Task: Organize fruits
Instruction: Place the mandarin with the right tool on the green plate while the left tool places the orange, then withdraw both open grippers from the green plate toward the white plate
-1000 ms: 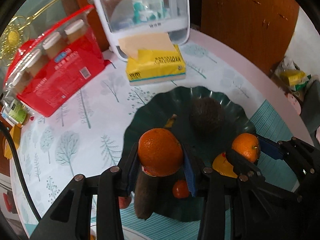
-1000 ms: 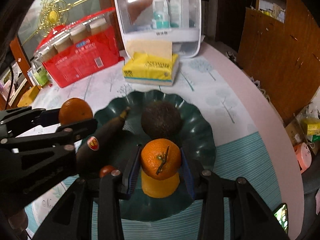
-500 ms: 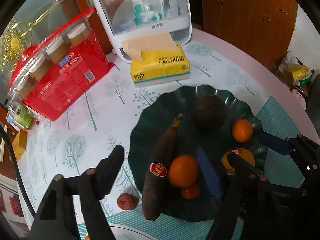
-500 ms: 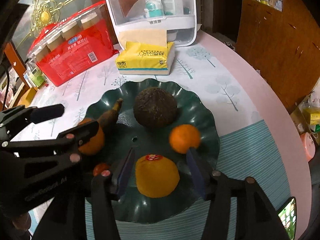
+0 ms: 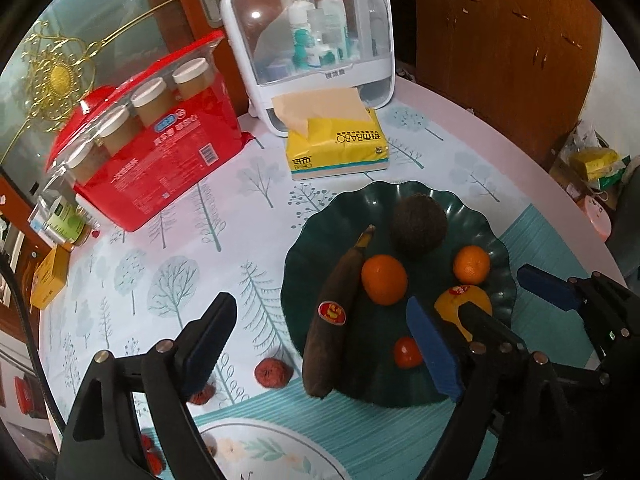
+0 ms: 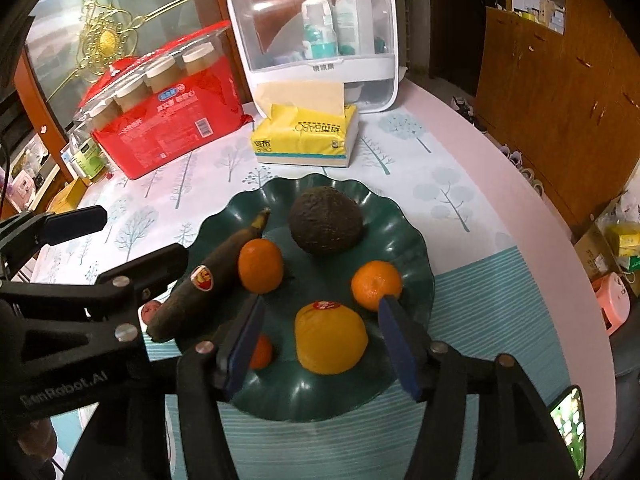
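Setting: a home dining area. Indicators: a round table (image 6: 500, 184) covered by a tree-print cloth; a yellow tissue pack (image 6: 306, 136); a red multipack of cups (image 6: 168, 100); a white organiser holding toiletry bottles (image 6: 320, 36); wooden cabinets (image 6: 560, 92); shoes on the floor (image 6: 516, 160).

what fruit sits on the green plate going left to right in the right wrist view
dark banana → left orange → yellow fruit with the sticker → right orange
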`<state>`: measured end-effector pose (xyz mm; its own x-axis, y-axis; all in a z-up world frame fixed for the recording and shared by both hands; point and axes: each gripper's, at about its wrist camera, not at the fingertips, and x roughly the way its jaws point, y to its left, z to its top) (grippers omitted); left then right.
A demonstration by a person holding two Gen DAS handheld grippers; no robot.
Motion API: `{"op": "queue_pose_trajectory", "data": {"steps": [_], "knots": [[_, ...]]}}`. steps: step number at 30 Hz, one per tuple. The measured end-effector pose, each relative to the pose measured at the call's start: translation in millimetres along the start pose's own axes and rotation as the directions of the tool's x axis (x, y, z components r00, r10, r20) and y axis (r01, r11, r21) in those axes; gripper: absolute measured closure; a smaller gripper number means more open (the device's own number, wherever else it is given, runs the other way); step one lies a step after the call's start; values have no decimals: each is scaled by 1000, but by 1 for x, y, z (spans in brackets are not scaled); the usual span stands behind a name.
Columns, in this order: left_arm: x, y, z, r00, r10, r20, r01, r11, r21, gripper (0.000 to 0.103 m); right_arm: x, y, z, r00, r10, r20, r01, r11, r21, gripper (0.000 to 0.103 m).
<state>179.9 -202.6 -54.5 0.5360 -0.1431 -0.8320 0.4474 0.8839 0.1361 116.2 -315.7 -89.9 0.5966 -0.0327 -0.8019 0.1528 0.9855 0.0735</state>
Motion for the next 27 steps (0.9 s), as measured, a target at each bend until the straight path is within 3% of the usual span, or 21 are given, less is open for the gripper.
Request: {"op": "queue_pose_trajectory", "data": {"steps": [7, 15, 22, 27], "knots": [[-28, 15, -24, 1000, 4, 3, -3, 999, -53, 15, -20, 12, -8, 1000, 16, -2, -16, 1000, -12, 43], [-66, 55, -74, 1000, 24, -16, -26, 987, -156, 14, -47, 34, -28, 999, 46, -19, -47, 998, -50, 43], [-115, 104, -112, 993, 113, 15, -107, 966, -234, 14, -80, 67, -31, 995, 96, 3, -95, 987, -127, 43], [-151, 151, -135, 979, 199, 42, -177, 936, -304, 14, -104, 110, -16, 986, 162, 45, -148, 965, -218, 43]]}}
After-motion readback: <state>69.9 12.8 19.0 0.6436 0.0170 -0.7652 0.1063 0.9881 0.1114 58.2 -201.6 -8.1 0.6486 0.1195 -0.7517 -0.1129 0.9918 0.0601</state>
